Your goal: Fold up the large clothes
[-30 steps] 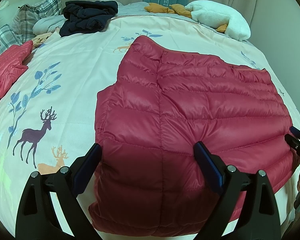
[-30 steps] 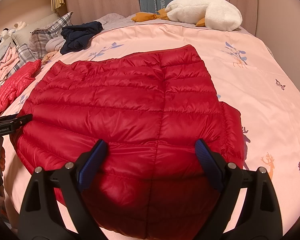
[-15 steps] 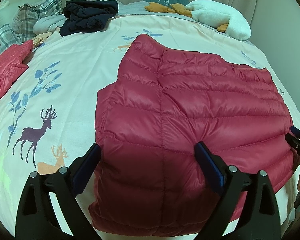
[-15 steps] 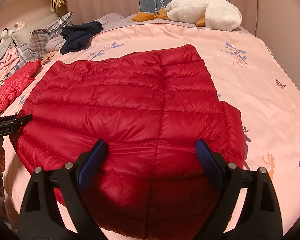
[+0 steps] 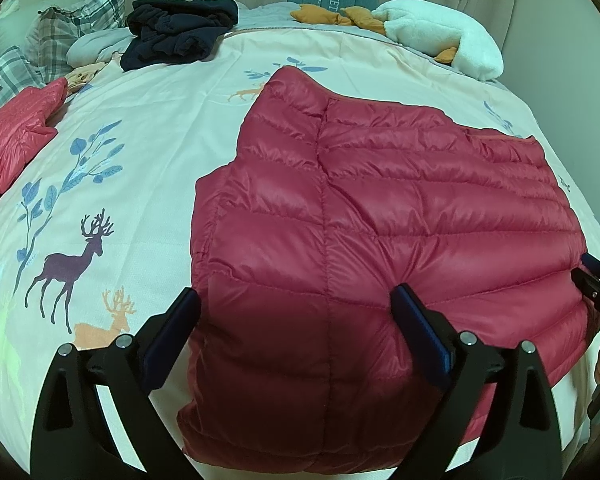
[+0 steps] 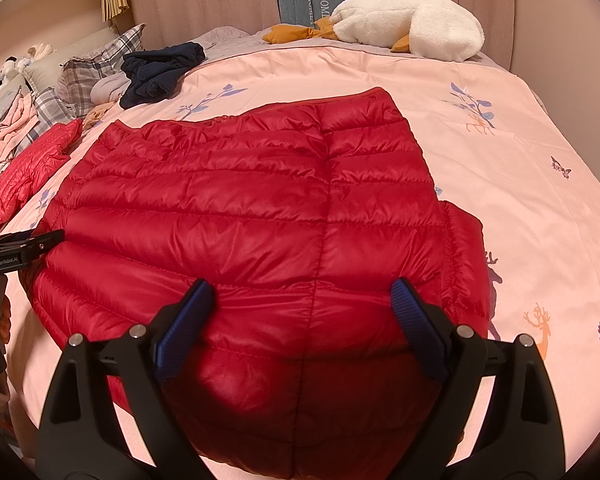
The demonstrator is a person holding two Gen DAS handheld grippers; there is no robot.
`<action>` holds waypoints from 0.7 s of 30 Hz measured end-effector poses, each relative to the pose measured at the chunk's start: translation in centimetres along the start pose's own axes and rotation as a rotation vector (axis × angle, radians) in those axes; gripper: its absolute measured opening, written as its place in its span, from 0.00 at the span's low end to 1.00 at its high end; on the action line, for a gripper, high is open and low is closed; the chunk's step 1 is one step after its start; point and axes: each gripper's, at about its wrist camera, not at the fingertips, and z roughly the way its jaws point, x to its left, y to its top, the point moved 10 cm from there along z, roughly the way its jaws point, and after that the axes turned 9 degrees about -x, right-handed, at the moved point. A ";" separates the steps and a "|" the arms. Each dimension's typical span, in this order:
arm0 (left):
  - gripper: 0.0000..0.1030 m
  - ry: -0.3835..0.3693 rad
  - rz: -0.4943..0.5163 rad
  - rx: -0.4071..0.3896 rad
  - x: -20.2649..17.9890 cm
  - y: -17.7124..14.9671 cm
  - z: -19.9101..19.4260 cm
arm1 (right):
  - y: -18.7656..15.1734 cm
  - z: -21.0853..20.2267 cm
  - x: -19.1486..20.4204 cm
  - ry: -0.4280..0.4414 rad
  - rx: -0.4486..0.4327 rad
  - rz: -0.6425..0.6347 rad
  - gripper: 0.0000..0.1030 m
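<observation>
A red quilted down jacket (image 5: 380,216) lies flat on the bed, its back facing up; it also shows in the right wrist view (image 6: 260,216). My left gripper (image 5: 296,320) is open and empty, hovering above the jacket's near left part. My right gripper (image 6: 302,312) is open and empty above the jacket's near right part. Each gripper shows at the edge of the other's view: the right one at the right edge (image 5: 598,284), the left one at the left edge (image 6: 20,246). A folded sleeve edge sticks out at the jacket's side (image 6: 466,248).
The pink bedsheet (image 5: 112,184) has deer and leaf prints. A dark navy garment (image 5: 176,32), plaid pillows (image 5: 72,20), another red jacket (image 5: 12,128) and a white goose plush (image 6: 412,24) lie around the bed's far and left sides. Curtains hang behind.
Both grippers stay open over the jacket. The views barely shift; the jacket has not moved.
</observation>
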 end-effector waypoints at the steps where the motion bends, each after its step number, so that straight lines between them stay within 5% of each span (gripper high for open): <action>1: 0.95 0.000 -0.001 0.000 0.0 0.0 0.0 | 0.0 0.0 0.0 0.000 0.000 0.000 0.90; 21: 0.95 0.021 0.017 -0.009 0.1 0.1 -0.8 | -0.1 0.0 -0.1 -0.001 0.003 0.004 0.90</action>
